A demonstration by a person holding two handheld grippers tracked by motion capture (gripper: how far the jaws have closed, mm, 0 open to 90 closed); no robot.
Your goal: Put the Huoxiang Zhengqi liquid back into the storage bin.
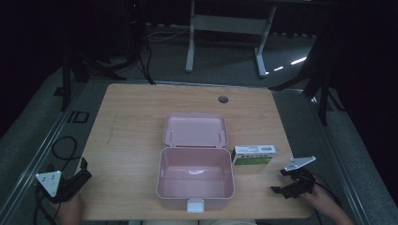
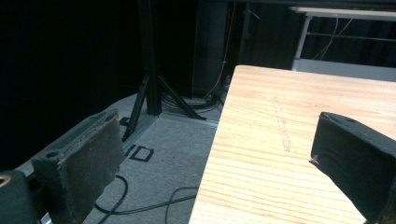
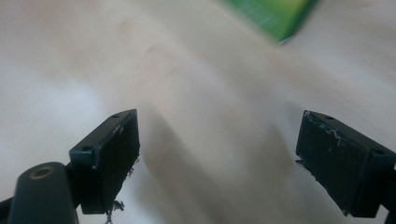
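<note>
1. High view. A pink box is sitting open at the near middle of the wooden table, its lid lying flat behind it; the inside is looking bare, though dim light is making it hard to be sure. A green-and-white carton is lying just beside the box's right wall. The right gripper is hovering near the carton with its jaws spread and gripping nothing; the hand behind it is being cut off by the frame. The left gripper is resting at the table's left near corner, well apart from the box.

2. Left gripper view. The jaws are standing wide apart and empty, straddling the table's left edge, with grey floor and cables lying below.

3. Right gripper view. The jaws are gaping wide over bare, blurred tabletop; a green corner of the carton is showing ahead, cut off at the top.
</note>
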